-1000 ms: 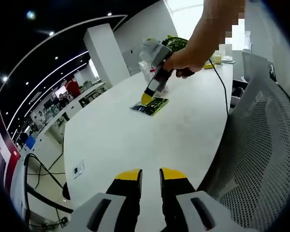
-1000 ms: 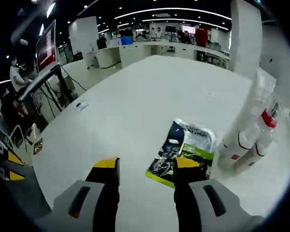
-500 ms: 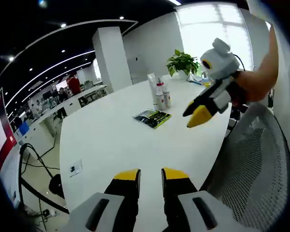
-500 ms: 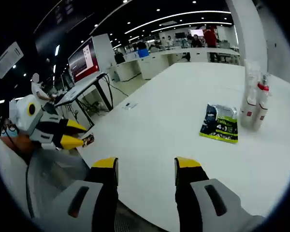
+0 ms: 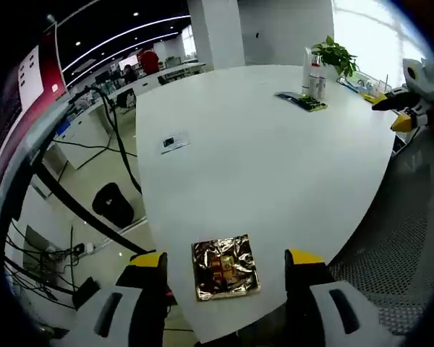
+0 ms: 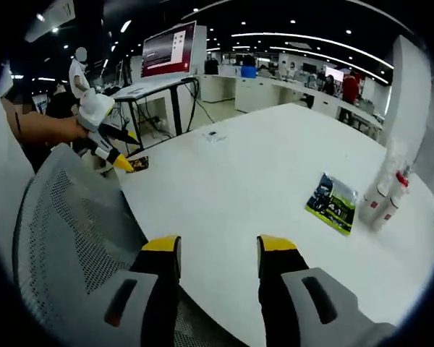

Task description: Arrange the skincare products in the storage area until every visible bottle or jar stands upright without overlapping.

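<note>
Bottles (image 6: 382, 204) stand upright in a tight group at the far right of the white table (image 6: 267, 173) in the right gripper view, just beside a flat green and black packet (image 6: 333, 204); in the left gripper view we find the same group far off near a potted plant (image 5: 335, 55).

Our left gripper (image 5: 228, 258) hangs over the near edge of the table with its jaws spread wide, and a shiny gold packet (image 5: 224, 266) lies on the surface between them; we cannot tell whether the tips touch it. Our right gripper (image 6: 215, 248) is held above the table edge and a grey mesh chair back (image 6: 72, 238), jaws apart and holding nothing. In that view the left gripper shows at the left in a person's hand (image 6: 58, 130).

Around the table we see a large office with desks, ceiling strip lights, cables, a black bin (image 5: 113, 204) and a wall screen (image 6: 173, 49). The bottles are too small for us to read any labels.
</note>
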